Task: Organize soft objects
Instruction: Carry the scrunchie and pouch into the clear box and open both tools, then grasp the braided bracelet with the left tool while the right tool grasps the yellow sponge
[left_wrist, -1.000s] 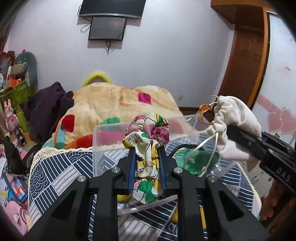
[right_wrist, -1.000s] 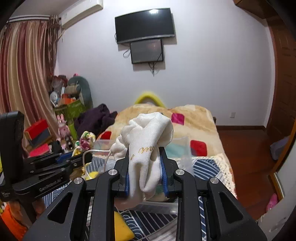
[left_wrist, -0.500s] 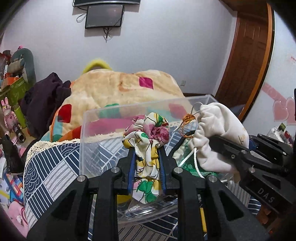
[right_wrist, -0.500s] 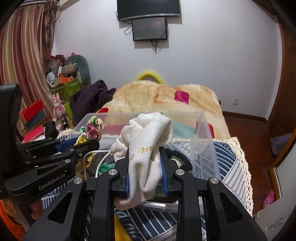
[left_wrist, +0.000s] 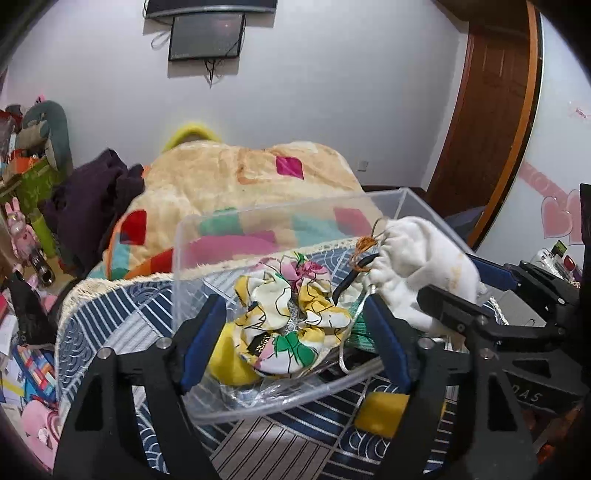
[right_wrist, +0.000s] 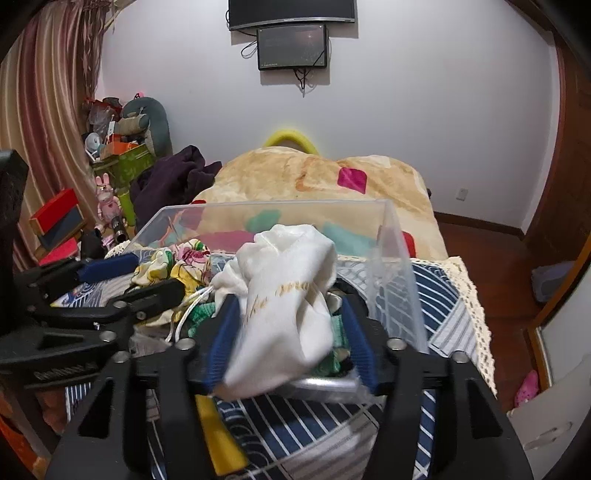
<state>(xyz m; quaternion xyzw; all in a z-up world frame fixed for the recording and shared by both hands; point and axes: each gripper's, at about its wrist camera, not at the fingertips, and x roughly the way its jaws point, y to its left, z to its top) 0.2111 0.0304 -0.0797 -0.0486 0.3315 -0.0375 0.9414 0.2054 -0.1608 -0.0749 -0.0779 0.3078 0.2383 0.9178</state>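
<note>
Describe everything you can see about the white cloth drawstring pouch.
The white cloth drawstring pouch looks soft and creased, with gold lettering on its side and a gathered neck from which pale cords hang. It hangs blurred between the spread fingers of the right gripper, over the clear plastic box. Whether a finger touches it is unclear. The floral fabric scrunchie lies to its left.

The left gripper sits at the lower centre of its own view, jaws spread wide with the blue pads well apart. The right gripper fills the lower centre of its view, jaws likewise parted. Each gripper shows in the other's view: the right one at the right edge, the left one at the left edge.
</note>
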